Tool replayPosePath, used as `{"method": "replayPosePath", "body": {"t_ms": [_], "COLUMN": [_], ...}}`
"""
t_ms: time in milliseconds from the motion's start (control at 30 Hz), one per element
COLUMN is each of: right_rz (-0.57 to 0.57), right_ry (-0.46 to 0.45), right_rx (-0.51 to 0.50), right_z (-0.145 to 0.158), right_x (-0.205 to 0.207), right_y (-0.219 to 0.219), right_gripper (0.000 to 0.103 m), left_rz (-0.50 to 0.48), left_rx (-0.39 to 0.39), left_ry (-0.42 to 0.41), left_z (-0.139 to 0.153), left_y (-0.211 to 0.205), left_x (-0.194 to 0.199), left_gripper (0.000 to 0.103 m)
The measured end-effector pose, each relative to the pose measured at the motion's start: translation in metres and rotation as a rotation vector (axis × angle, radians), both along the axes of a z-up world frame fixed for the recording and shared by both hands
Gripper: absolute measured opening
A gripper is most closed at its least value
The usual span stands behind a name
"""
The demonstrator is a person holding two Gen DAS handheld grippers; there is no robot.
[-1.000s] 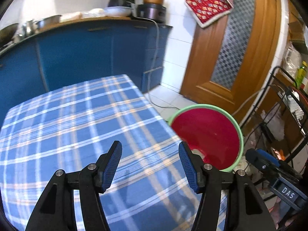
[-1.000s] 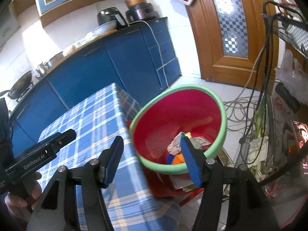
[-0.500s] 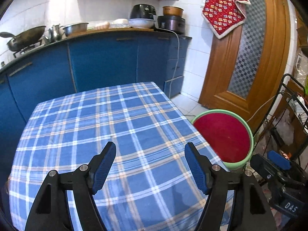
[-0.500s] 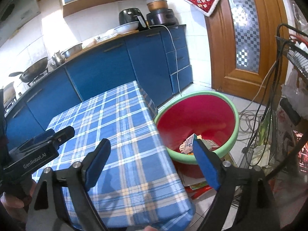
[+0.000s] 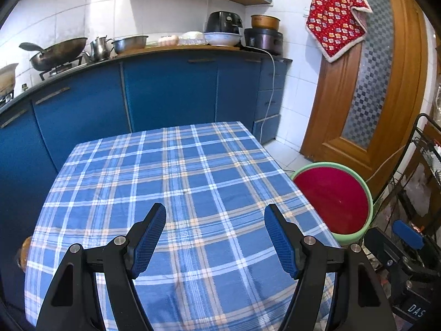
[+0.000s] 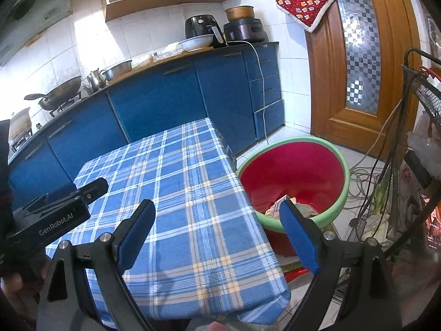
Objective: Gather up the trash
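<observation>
You are holding both tongs spread and empty over the checked counter (image 5: 176, 182): the left tongs (image 5: 215, 237) and right tongs (image 6: 217, 234). Scraps of trash (image 6: 275, 207) are lying in the red basin (image 6: 341, 193) beside it.

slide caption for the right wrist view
Open right tool over blue plaid tablecloth, beside red green-rimmed plastic basin holding trash.

White-tiled wall (image 5: 165, 13) far. Blue cabinets (image 5: 171, 91) below dark counter, wok (image 5: 58, 52) on stove far left. Wooden door (image 5: 366, 82) with patterned glass right, red quilted cloth (image 5: 339, 13) hanging beside. Blue plaid tablecloth (image 5: 171, 182) near. Pale tiled floor (image 6: 355, 157).
</observation>
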State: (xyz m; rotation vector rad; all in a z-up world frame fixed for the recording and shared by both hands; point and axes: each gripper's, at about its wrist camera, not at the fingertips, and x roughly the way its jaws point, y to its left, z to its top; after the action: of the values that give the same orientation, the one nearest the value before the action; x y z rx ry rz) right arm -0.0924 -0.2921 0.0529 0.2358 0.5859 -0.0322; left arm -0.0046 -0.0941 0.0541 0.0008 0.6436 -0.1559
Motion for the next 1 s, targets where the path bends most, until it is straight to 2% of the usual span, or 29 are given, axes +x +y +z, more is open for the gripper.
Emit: {"method": "replayPosePath", "body": {"t_ms": [1000], "right_rz": [0.001], "right_ry": [0.006], "right_rx": [0.002], "right_z": [-0.0015], "right_x": [-0.0012], "right_y": [-0.0016], "right_gripper": [0.091], "left_rz": [0.007], "left_rx": [-0.008], "left_ry": [0.002], "left_z": [0.0003], "left_y": [0.0035], "left_x": [-0.0002], "left_gripper": [0.075]}}
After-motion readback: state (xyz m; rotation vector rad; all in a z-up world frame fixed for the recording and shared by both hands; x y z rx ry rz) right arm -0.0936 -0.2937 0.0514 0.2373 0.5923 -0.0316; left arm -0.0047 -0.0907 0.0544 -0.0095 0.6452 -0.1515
